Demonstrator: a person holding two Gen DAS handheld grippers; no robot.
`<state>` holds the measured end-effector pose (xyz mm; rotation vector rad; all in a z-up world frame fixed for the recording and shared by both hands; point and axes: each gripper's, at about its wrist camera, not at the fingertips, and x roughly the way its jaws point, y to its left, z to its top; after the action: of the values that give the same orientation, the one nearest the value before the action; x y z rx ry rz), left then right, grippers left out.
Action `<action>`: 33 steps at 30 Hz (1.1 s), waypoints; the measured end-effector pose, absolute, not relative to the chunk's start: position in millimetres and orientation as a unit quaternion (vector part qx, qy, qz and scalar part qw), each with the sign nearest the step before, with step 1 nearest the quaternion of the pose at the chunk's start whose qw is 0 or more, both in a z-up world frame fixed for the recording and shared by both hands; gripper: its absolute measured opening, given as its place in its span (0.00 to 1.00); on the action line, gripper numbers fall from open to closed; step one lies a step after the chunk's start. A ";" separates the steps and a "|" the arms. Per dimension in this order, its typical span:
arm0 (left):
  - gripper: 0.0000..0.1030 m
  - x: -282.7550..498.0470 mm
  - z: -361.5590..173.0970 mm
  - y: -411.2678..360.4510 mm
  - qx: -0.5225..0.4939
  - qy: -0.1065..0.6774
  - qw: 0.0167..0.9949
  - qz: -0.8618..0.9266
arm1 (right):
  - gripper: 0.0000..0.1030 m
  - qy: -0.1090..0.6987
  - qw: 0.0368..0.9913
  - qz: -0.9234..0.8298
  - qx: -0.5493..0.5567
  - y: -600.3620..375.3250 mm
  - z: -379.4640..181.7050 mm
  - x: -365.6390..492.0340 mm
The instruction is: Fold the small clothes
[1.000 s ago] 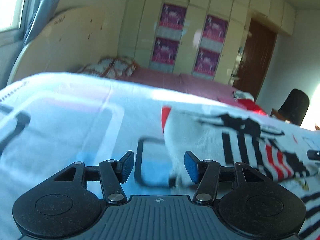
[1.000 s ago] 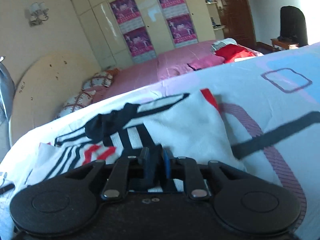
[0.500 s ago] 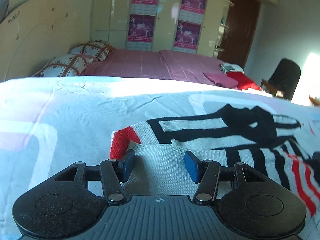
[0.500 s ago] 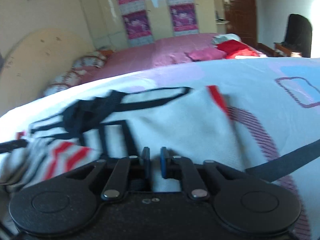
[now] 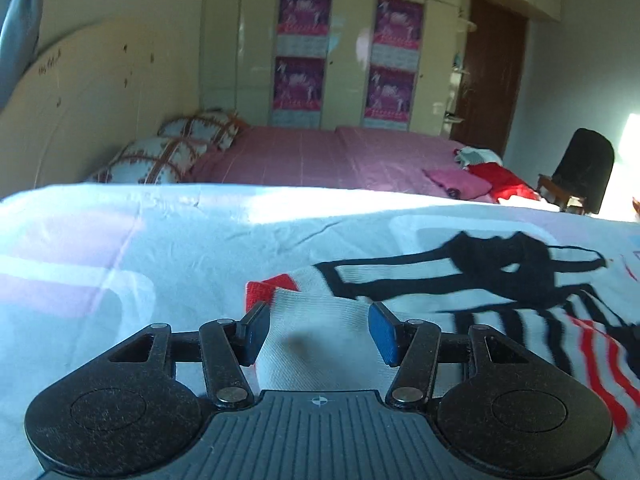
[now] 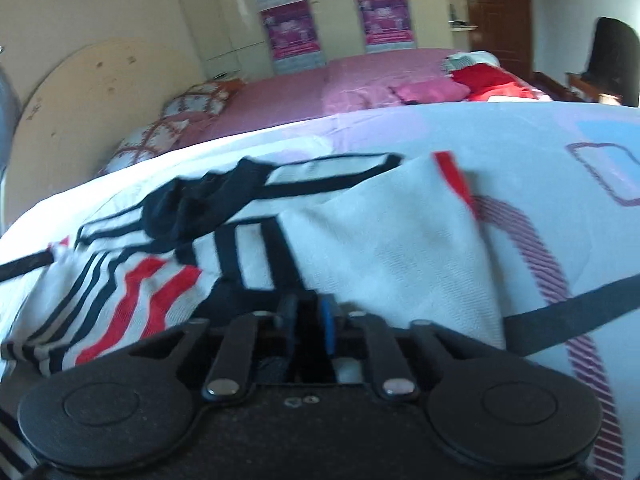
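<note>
**Striped knit garment on the patterned sheet, seen from both grippers**

Left wrist view: the left gripper [image 5: 318, 332] stands with its blue-padded fingers [image 5: 382, 334] spread wide, straddling the near white end of the small white knit garment with black and red stripes [image 5: 400, 304]; whether the pads touch the cloth cannot be told. The garment lies flat on the pale blue and lilac printed bedsheet [image 5: 120, 264], its long axis running left to right across the view, red-trimmed cuff at the left, striped body trailing off to the right.

Right wrist view: the right gripper [image 6: 308, 324] has its fingers drawn nearly together, pinching the near edge of the garment [image 6: 380, 240] at a dark band. From here the white panel rises ahead and the red and black stripes spread to the left.

Farther back lie a pink-covered bed [image 5: 320, 152] with patterned pillows [image 5: 168, 156], then cream wardrobe doors bearing purple posters [image 5: 304, 48].
</note>
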<state>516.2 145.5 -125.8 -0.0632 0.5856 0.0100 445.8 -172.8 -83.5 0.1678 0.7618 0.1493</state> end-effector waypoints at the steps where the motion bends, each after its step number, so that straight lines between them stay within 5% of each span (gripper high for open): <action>1: 0.53 502.6 -120.1 139.9 -0.030 0.278 0.960 -0.004 | 0.16 0.359 0.927 0.067 0.082 -175.5 -77.0 440.2; 10: 0.55 465.7 -148.8 94.2 0.013 0.311 0.949 -0.040 | 0.20 0.371 0.922 0.113 0.003 -142.4 -85.4 417.9; 14: 0.55 453.5 -136.3 101.5 0.013 0.299 0.954 -0.020 | 0.40 0.343 0.935 0.076 0.035 -155.7 -71.3 405.8; 17: 0.55 450.5 -146.4 109.7 0.004 0.314 0.949 -0.005 | 0.37 0.392 0.910 0.091 0.095 -168.0 -89.6 420.5; 21: 0.55 452.0 -146.3 107.0 0.001 0.314 0.949 0.010 | 0.11 0.375 0.917 0.108 0.079 -160.3 -89.3 418.1; 29: 0.55 455.7 -150.0 103.5 0.011 0.316 0.949 0.014 | 0.03 0.382 0.916 0.094 0.081 -174.2 -91.4 403.9; 33: 0.55 457.0 -124.9 100.7 -0.005 0.288 0.958 0.011 | 0.13 0.344 0.932 0.078 0.080 -175.3 -74.8 400.7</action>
<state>457.0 100.7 -124.9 -0.0102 0.5844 0.0216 400.7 -175.3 -74.8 0.1631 0.7034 0.1604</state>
